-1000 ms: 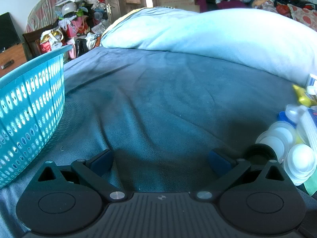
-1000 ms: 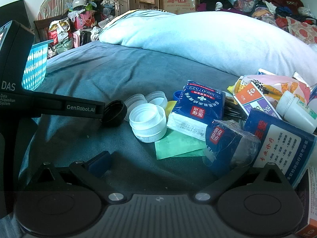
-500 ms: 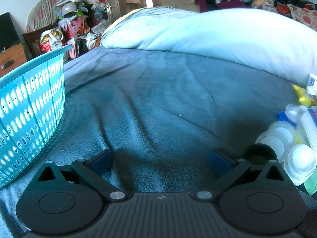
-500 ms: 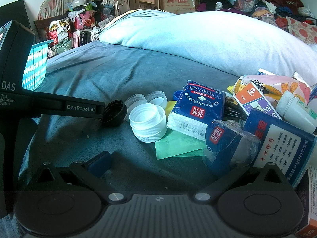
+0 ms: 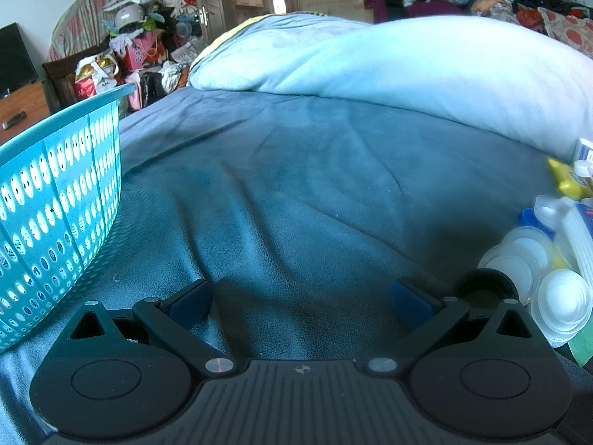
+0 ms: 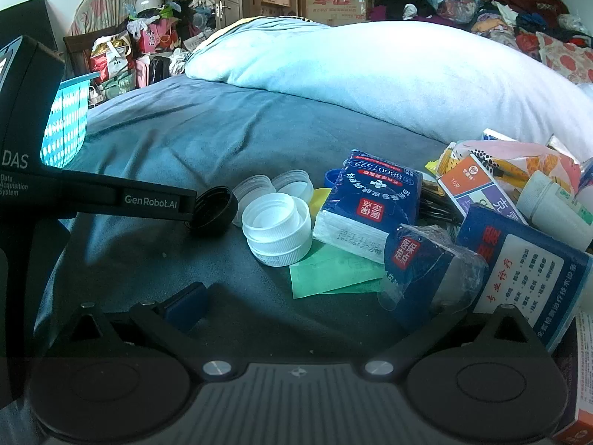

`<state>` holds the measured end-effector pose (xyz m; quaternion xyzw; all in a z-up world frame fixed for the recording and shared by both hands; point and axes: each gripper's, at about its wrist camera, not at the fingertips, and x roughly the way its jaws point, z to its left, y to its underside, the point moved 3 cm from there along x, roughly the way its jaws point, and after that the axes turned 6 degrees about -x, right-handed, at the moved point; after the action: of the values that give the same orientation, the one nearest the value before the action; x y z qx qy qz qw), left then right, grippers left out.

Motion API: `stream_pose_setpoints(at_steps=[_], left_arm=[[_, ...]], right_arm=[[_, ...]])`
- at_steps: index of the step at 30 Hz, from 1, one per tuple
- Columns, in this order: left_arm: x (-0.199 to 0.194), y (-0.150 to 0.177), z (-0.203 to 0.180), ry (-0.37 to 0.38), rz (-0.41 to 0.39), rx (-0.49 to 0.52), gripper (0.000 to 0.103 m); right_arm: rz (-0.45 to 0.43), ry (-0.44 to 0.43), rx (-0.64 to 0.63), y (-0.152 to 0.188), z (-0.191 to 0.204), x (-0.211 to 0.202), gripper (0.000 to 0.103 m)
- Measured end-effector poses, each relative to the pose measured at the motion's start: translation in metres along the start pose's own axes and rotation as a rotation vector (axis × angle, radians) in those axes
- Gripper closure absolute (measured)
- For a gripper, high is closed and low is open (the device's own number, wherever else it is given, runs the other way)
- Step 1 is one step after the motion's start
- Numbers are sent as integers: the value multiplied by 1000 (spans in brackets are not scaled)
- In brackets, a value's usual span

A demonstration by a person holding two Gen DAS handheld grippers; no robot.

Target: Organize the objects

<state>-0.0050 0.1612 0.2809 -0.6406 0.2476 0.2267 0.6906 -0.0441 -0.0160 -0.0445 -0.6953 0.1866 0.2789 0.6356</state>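
Note:
A pile of small items lies on the blue bedcover. It includes stacked white caps [image 6: 276,230], a black cap [image 6: 215,209], a blue tissue pack [image 6: 370,207], a plastic-wrapped blue packet [image 6: 426,263], a blue box [image 6: 519,278] and a white bottle [image 6: 552,207]. My right gripper [image 6: 315,307] is open just short of the pile; the wrapped packet hides its right finger. My left gripper [image 5: 300,296] is open and holds nothing. The black cap [image 5: 485,291] sits just outside its right finger. A turquoise perforated basket [image 5: 55,193] stands to its left.
A large pale blue pillow [image 5: 389,70] lies across the back of the bed. A green paper sheet [image 6: 333,274] sits under the caps and packs. Bare bedcover [image 5: 296,185] stretches between basket and pile. Bags and clothes are heaped beyond the bed.

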Motion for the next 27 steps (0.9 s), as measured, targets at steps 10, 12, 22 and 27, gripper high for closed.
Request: stream_pose_setpoints(at_steps=[10, 12, 22, 27], left_arm=[[1, 0, 0, 0, 0, 0, 0], [1, 0, 0, 0, 0, 0, 0], [1, -1, -1, -2, 1, 0, 0], [1, -1, -1, -2, 1, 0, 0]], right_arm=[[2, -4, 0, -4, 4, 3, 0], [1, -13, 5, -5, 2, 1, 0], [-124, -179, 112, -6, -6, -89, 1], [-190, -73, 147, -1, -39, -148, 1]])
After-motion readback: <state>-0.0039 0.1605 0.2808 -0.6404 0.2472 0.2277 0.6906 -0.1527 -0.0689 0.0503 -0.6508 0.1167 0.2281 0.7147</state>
